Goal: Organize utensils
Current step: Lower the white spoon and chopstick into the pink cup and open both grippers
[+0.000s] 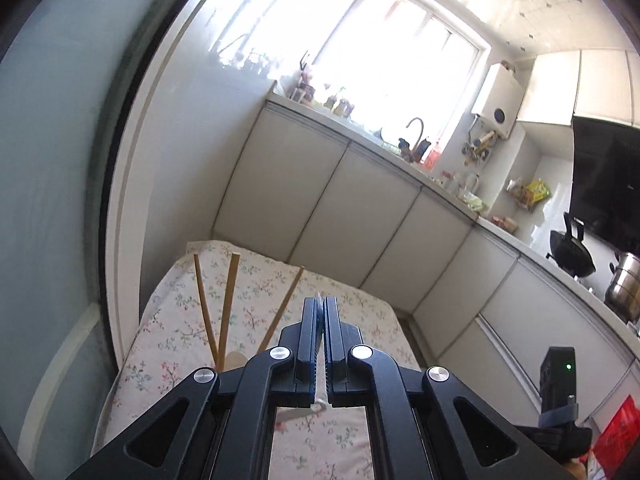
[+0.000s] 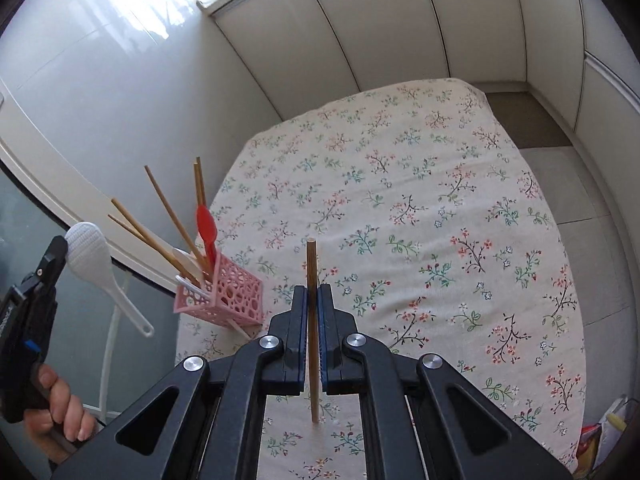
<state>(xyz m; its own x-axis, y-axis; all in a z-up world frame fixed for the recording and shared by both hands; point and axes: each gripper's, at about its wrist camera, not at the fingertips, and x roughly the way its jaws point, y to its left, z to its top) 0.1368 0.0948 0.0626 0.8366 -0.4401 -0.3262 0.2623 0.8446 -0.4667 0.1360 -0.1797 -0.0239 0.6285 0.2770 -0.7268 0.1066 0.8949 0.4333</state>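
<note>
Between right tool (image 2: 313,300) pads, chopstick (image 2: 312,264)

A pink openwork holder (image 2: 224,294) stands lower left of centre in the right wrist view, tilted, at the edge of the floral cloth. Several wooden chopsticks (image 2: 172,218) splay from it up toward the upper left, beside a red spoon (image 2: 207,226), bowl up. A white rice paddle (image 2: 90,258) hangs at far left, head up, handle slanting down-right. One wooden chopstick (image 2: 312,320) stands upright at lower centre, pinched between the right gripper's (image 2: 313,296) fingers.
</note>
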